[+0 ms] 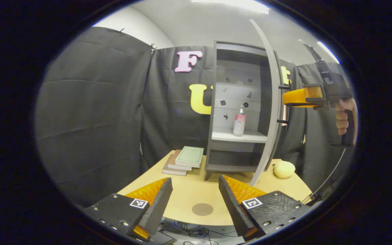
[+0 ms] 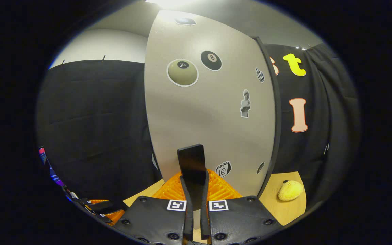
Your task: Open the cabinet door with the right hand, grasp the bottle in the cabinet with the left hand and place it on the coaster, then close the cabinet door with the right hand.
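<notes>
- At two o'clock of the left gripper view, the right gripper (image 2: 196, 190) clamps the door handle (image 2: 191, 163); the cabinet door (image 1: 267, 102) looks fully swung.
- Left gripper (image 1: 196, 197) gapes, empty; advance straight to the bottle (image 1: 239, 120) at one o'clock, coaster (image 1: 202, 209) below.

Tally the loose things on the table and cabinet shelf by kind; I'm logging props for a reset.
Books: 3
Bottle: 1
Coaster: 1
Yellow lumpy ball: 1
Total: 6
</notes>
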Motion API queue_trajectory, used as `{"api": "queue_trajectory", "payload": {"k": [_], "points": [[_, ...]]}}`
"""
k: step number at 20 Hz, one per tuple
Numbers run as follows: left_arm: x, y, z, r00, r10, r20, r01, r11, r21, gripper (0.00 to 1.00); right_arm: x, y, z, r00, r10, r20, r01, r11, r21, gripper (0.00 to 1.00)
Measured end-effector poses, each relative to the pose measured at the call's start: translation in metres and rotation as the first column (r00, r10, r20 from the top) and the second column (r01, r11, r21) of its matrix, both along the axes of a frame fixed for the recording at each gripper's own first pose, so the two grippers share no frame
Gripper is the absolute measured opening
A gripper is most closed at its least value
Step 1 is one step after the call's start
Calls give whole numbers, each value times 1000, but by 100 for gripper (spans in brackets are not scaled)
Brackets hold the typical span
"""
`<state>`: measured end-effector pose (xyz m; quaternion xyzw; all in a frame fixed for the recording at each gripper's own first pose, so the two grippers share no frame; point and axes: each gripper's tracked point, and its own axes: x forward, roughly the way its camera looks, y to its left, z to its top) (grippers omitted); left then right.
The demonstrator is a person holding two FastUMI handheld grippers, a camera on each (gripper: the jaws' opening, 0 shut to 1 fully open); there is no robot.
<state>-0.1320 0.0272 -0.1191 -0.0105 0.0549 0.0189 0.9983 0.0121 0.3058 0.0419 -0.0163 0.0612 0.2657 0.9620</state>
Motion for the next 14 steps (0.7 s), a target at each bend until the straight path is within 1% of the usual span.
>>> {"api": "queue_trajectory", "payload": {"k": [1, 2, 3, 4, 7, 11, 12, 13, 14], "points": [[3, -5, 2, 1000, -11, 4, 11, 1000, 10, 83, -2, -4, -1, 1000, -10, 1, 10, 1000, 3, 10], [7, -10, 4, 1000, -25, 7, 25, 1000, 16, 83, -5, -10, 0, 1000, -23, 2, 23, 1000, 7, 10], [11, -16, 3, 999, -41, 10, 41, 999, 20, 83, -7, -15, 0, 999, -38, 5, 38, 999, 11, 6], [15, -22, 4, 998, -57, 11, 57, 998, 21, 83, -10, -21, 1, 999, -52, 9, 52, 999, 11, 10], [25, -43, 0, 994, -109, 7, 109, 994, 18, 83, -12, -41, 3, 994, -112, 18, 111, 993, 27, 10], [41, -69, -4, 983, -184, -6, 184, 982, 33, 83, -12, -70, 5, 978, -207, 33, 207, 978, 17, 9], [45, -79, -2, 979, -204, -4, 204, 978, 42, 83, -13, -76, 5, 973, -230, 35, 229, 973, 18, 5], [49, -88, -2, 975, -224, -6, 224, 973, 52, 83, -13, -81, 7, 967, -252, 34, 252, 968, 24, 9], [52, -97, -2, 970, -244, -8, 244, 968, 59, 83, -13, -87, 7, 962, -270, 31, 269, 963, 32, 5]]}}
